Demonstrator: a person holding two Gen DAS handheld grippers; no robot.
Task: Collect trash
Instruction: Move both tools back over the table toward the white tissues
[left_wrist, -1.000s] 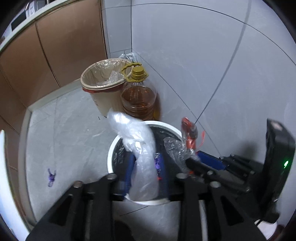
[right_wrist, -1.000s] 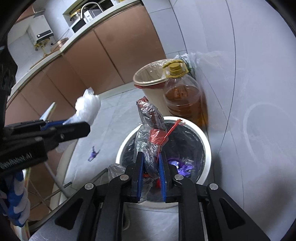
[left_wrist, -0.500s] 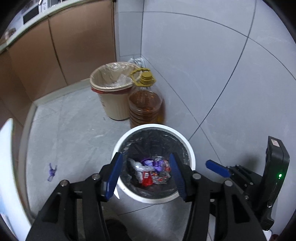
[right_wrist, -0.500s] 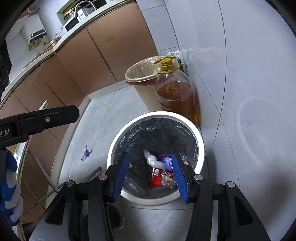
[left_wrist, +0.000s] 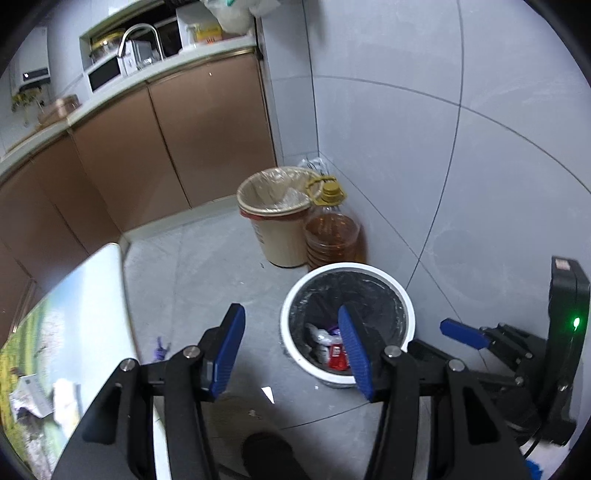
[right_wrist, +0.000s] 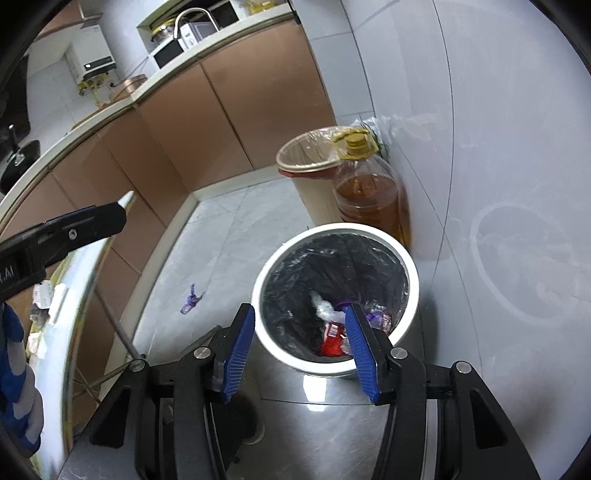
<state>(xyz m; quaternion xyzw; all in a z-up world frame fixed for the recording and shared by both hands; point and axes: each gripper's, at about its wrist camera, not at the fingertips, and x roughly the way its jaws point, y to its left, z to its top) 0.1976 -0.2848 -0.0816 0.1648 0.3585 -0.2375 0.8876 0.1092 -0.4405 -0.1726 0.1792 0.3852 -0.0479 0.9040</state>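
Wrappers (right_wrist: 334, 334) sitting at the bottom of the white bin (right_wrist: 410, 258), approx. red, clear, maybe purple. Right gripper (right_wrist: 301, 347) hovering over its near rim, jaws apart, empty; left gripper (left_wrist: 291, 349) alongside, jaws wide, nothing between them.

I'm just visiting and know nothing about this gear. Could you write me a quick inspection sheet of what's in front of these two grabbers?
Surface: grey tiled floor.
Job's things: white bin with black liner, wrappers inside; purple scrap lying on the floor.
Clutter: beige lined bucket beside amber oil jug, by the wall.
Grippers: left gripper and right gripper both open, empty.
Cables: nothing seen.
Surroundings: brown cabinets, grey tiled wall.
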